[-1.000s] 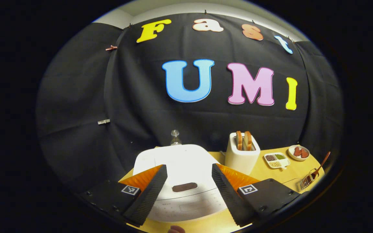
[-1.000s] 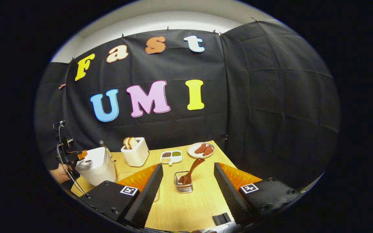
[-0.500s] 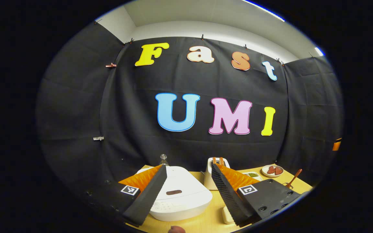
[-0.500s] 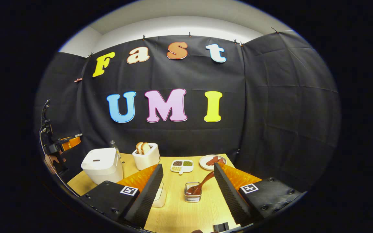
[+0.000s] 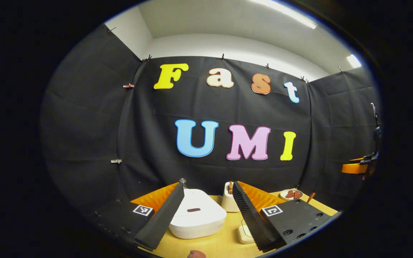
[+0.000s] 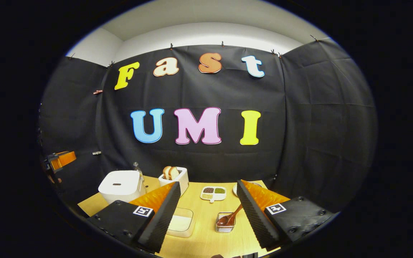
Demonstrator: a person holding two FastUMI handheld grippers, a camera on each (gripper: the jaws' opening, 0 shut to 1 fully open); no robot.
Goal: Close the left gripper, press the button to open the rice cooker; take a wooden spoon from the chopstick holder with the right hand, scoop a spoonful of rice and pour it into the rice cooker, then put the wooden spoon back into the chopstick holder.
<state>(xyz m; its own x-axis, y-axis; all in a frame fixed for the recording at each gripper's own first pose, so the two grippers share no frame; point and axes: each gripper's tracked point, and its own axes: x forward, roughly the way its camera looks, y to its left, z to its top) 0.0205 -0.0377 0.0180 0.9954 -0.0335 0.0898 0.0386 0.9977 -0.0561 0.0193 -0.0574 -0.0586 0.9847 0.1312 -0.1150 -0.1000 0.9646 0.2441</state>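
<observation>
In the left gripper view, the left gripper (image 5: 206,211) hangs above the near edge of the tabletop (image 5: 221,245) with its fingers spread wide and nothing between them. Just beyond them the rice cooker (image 5: 197,218) sits with its lid down, toward the table's left edge. In the right gripper view, the right gripper (image 6: 206,211) is likewise released and empty. Between its fingers stand a container of rice (image 6: 180,223) and the chopstick holder (image 6: 225,223), the wooden spoon (image 6: 230,217) leaning in it. Farther back are a divided dish (image 6: 213,192) and a toaster (image 6: 173,176) near the far edge.
</observation>
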